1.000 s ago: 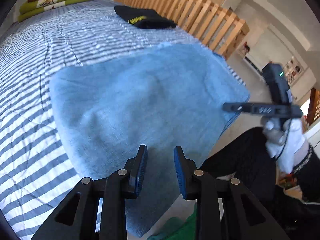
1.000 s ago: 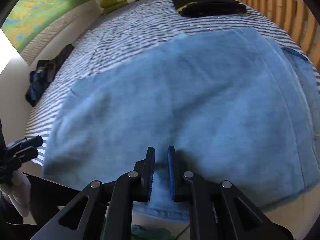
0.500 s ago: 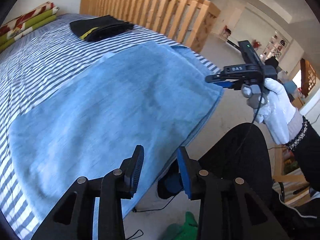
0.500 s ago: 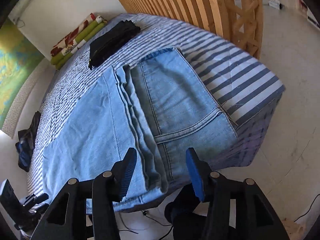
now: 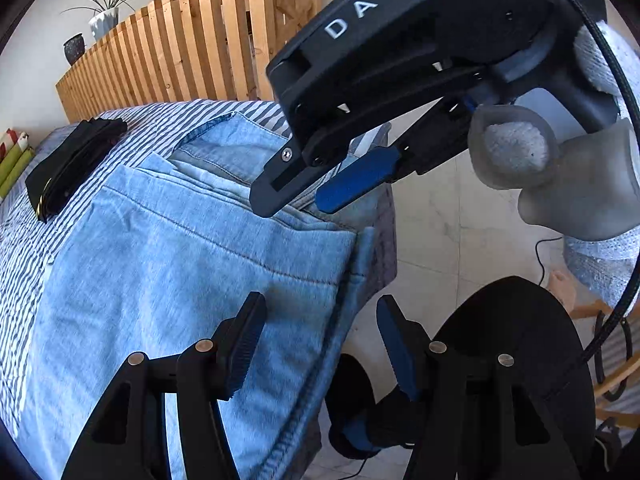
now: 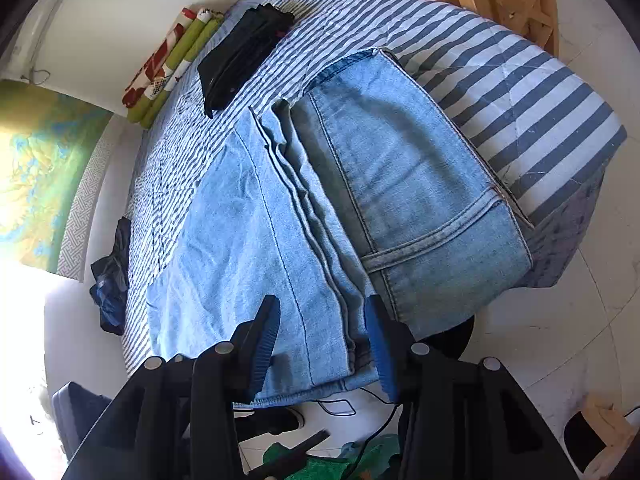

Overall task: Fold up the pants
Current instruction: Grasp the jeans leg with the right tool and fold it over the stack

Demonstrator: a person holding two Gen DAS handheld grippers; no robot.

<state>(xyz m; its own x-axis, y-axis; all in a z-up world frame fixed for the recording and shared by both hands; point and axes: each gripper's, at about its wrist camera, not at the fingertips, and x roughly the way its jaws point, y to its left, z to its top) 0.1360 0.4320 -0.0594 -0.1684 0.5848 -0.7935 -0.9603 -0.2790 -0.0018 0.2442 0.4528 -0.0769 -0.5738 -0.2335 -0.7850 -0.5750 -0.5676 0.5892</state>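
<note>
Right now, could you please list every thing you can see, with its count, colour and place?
jeans: one, light blue, spread across the near end of the bed.
bed cover: one, blue and white stripes, under the jeans.
folded black clothes: one pile, black, further up the bed.
rolled blanket: one, green, red and white, at the bed's far end.
dark clothes: one heap, dark blue, at the bed's side edge.
wooden fence: one, light brown, beside the bed.
plant pots: two, white and dark, on the fence.
left gripper: black, blue pads, open.
right gripper: black, blue pads, open.

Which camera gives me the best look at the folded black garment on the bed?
The right wrist view: the folded black garment lies whole and unobstructed there. The left wrist view shows it small, at the frame's left edge.
</note>
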